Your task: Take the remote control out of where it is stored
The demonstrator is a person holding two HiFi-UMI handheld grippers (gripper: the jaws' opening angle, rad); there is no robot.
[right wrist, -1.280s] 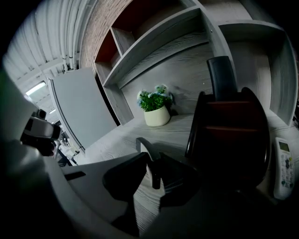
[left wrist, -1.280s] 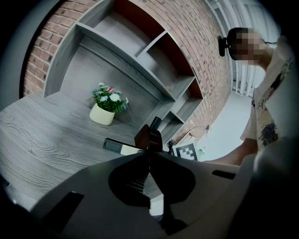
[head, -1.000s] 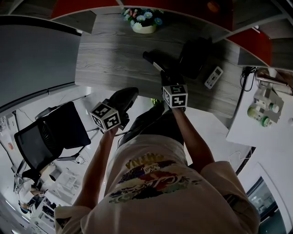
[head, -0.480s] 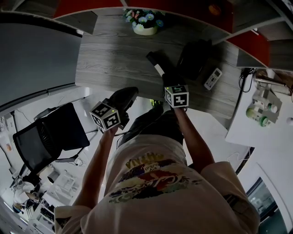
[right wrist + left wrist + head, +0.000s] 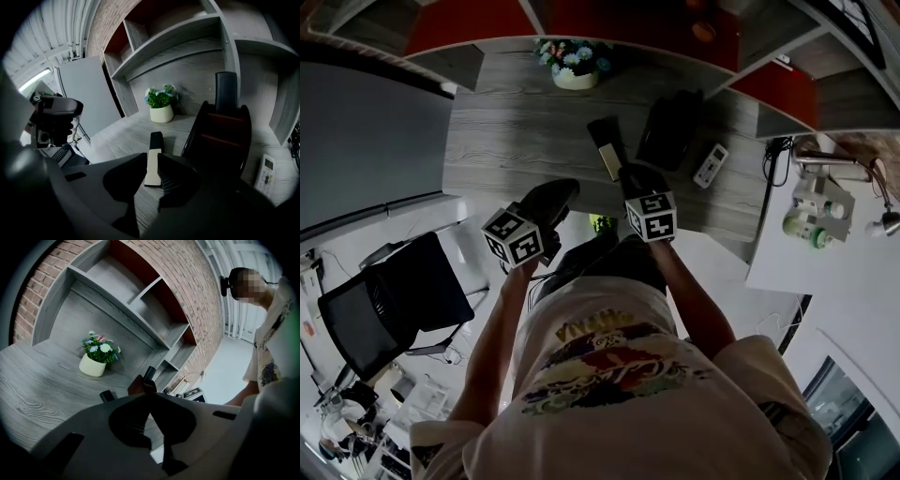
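Note:
A long remote control with a black far half and a pale near half sticks out over the grey desk. My right gripper is shut on its near end. In the right gripper view the remote control sits between the two pads, left of the black holder. A second dark remote stands upright in that holder. My left gripper hangs at the desk's front edge, shut and holding nothing.
A white remote lies on the desk right of the holder. A flower pot stands at the back under the wall shelves. A black chair is at the left. A white side table with bottles is at the right.
The remote in my right gripper has swung round a little, now pointing straighter away from me, left of the holder. The left gripper has stayed in place.

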